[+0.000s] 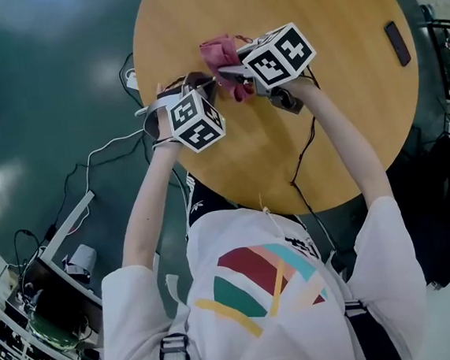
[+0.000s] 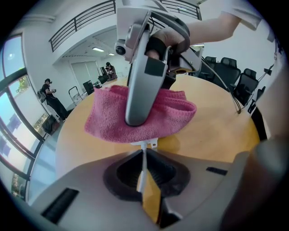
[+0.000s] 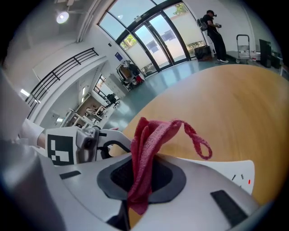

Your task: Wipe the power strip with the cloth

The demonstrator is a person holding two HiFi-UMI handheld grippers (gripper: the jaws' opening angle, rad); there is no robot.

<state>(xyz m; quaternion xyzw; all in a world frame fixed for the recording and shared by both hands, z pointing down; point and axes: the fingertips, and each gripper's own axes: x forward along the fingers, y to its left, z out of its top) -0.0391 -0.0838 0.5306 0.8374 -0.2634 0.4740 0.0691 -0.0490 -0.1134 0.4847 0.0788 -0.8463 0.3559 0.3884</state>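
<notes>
A pink cloth [image 1: 221, 53] lies bunched near the far side of the round wooden table [image 1: 345, 108]. My right gripper [image 1: 234, 71] is shut on it, and the cloth [image 3: 144, 149] runs up between the jaws with a loop hanging free. The white power strip [image 3: 226, 169] shows under the cloth in the right gripper view. From the left gripper view, the right gripper's grey finger presses the cloth [image 2: 108, 122] down. My left gripper [image 2: 143, 155] is pinched shut on a thin white edge of the power strip [image 2: 144, 145] just below the cloth. In the head view the strip is hidden.
A dark flat device [image 1: 397, 43] lies near the table's right rim. A black cable [image 1: 305, 144] trails across the table toward the person. Office chairs [image 2: 235, 72] stand beyond the table, and people [image 2: 50, 97] stand far off. Cables lie on the floor [image 1: 88, 161] at the left.
</notes>
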